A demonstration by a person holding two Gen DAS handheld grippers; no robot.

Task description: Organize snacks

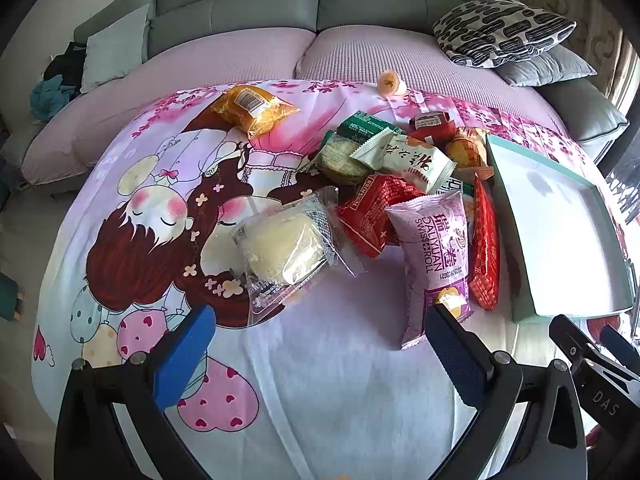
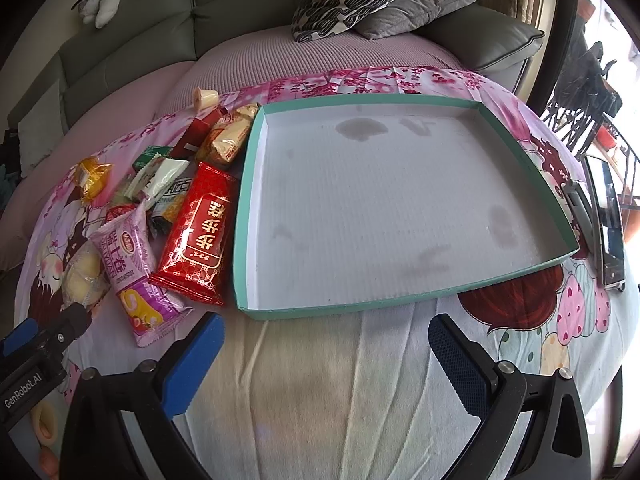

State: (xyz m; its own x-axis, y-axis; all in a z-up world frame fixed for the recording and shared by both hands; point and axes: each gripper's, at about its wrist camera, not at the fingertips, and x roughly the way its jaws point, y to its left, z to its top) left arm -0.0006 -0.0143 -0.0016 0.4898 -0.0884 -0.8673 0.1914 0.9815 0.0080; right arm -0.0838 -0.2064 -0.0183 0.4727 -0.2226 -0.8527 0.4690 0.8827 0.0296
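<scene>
A heap of wrapped snacks lies on a cartoon-print cloth (image 1: pixel 320 380). It holds a clear pack with a pale bun (image 1: pixel 284 246), a purple Swiss roll pack (image 1: pixel 434 248), red packs (image 1: pixel 370 216) and a yellow pack (image 1: pixel 254 108). A teal box lid (image 2: pixel 244 208) with a white, empty inside lies right of the heap. My left gripper (image 1: pixel 320 344) is open and empty, just short of the bun pack. My right gripper (image 2: pixel 326 352) is open and empty, in front of the lid's near rim. A long red pack (image 2: pixel 198 236) lies beside the lid.
A grey sofa (image 1: pixel 280 4) with patterned cushions (image 1: pixel 500 30) stands behind the table. A small jelly cup (image 1: pixel 390 82) sits at the cloth's far edge. A phone on a stand (image 2: pixel 606 216) is at the right of the lid.
</scene>
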